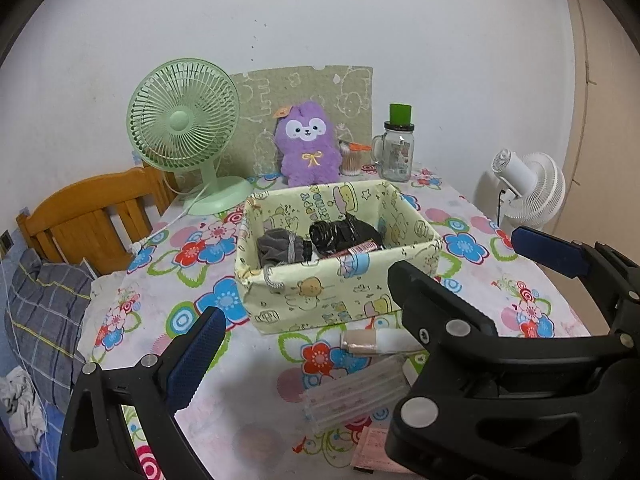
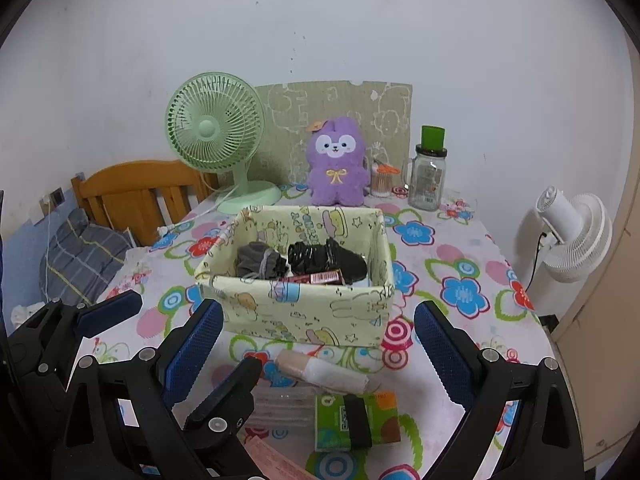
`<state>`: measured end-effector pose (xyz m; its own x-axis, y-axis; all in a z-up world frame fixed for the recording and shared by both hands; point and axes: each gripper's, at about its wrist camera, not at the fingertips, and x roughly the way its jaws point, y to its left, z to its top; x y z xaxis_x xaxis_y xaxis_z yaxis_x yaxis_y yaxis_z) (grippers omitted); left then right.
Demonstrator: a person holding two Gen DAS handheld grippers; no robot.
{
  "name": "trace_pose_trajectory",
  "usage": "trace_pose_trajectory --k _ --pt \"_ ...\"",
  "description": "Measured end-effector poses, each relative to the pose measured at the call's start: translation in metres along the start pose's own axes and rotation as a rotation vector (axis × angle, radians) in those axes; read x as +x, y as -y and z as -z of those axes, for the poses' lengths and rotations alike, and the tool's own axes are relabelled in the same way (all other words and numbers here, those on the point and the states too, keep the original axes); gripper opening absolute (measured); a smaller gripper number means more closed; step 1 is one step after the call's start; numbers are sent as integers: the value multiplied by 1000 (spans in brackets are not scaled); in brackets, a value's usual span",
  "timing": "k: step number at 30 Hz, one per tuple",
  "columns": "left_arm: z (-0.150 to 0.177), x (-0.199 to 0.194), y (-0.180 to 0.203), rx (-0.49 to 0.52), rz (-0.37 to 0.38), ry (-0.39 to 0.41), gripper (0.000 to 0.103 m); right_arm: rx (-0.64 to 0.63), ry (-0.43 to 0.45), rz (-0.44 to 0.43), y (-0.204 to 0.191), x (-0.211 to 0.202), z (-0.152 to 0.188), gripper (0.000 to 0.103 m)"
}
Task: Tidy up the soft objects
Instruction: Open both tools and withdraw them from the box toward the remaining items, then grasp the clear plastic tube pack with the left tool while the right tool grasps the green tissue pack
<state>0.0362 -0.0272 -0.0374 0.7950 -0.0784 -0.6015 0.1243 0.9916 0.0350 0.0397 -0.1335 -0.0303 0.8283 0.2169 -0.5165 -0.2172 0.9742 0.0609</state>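
We see the fabric basket [image 2: 304,312] mid-table on the tablecloth [image 2: 452,264], with rolled socks [image 2: 260,262] and a bundled bag [image 2: 324,258] inside. Behind it stand a desk fan [image 2: 216,132] at left, a plush toy [image 2: 338,164] in the middle and a jar [image 2: 428,176] at right. Before the basket lie a tube [image 2: 320,370] and a tissue pack [image 2: 356,422].

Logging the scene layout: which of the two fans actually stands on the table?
The green fan, its base on the floral tablecloth left of the purple plush. The white fan stands off the table's right edge, facing away.
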Motion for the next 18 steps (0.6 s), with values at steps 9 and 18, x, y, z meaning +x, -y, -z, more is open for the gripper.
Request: trace_pose_trajectory --k 9,18 --pt "14 5 6 15 8 -21 100 3 -16 10 3 1 16 98" --pt "29 15 9 13 27 -50 100 29 -49 7 10 10 35 98"
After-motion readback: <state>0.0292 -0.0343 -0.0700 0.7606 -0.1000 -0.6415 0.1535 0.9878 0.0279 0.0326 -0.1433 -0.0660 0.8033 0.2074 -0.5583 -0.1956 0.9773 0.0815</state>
